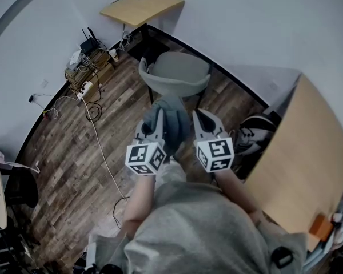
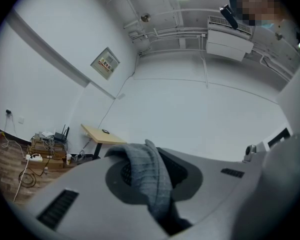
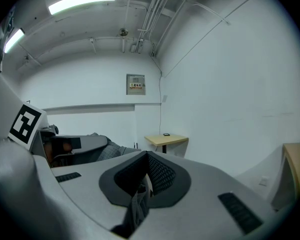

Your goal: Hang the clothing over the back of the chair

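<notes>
A grey-blue piece of clothing (image 1: 169,120) hangs bunched between my two grippers, just in front of the grey chair (image 1: 178,73). My left gripper (image 1: 150,122) is shut on the cloth's left side; in the left gripper view a fold of the clothing (image 2: 149,176) is pinched between the jaws. My right gripper (image 1: 202,120) is shut on the right side, where a thin strip of the clothing (image 3: 138,205) shows between the jaws. Both grippers point level toward the chair's back, which faces me, and stand short of it.
A small wooden table (image 1: 142,6) stands against the far wall behind the chair. A crate with a router and cables (image 1: 89,63) sits at the left wall, with a cord trailing over the wooden floor. A large wooden desk (image 1: 306,164) is at the right, with shoes (image 1: 251,137) beside it.
</notes>
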The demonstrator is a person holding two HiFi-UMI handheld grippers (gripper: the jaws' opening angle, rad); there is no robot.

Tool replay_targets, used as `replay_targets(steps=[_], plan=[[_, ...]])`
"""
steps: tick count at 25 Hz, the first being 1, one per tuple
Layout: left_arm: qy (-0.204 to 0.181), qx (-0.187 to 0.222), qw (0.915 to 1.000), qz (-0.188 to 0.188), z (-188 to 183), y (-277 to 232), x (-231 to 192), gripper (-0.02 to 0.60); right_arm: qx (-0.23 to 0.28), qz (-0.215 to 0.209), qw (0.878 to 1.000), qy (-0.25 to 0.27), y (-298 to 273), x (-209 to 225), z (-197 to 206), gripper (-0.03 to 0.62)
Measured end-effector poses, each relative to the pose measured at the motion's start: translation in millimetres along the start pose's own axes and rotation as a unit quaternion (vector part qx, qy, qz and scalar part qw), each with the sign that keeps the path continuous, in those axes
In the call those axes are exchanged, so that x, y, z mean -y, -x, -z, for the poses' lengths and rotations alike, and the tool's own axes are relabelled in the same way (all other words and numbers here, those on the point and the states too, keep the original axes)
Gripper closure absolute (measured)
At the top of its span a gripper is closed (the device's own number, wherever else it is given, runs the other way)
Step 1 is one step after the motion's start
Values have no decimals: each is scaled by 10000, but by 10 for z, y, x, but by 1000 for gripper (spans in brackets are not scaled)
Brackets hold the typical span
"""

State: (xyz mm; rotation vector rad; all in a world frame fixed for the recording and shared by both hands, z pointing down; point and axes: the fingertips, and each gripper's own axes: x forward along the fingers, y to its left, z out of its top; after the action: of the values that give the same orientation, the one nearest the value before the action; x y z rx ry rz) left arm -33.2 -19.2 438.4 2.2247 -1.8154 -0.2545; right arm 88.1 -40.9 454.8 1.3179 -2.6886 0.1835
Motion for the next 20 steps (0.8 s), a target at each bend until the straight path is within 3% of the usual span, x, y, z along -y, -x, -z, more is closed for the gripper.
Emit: replay_targets(steps=[20], plan=[[14, -88, 9994, 333, -448, -1234, -755, 541, -62, 352, 9993, -68, -1339, 323, -426, 595]])
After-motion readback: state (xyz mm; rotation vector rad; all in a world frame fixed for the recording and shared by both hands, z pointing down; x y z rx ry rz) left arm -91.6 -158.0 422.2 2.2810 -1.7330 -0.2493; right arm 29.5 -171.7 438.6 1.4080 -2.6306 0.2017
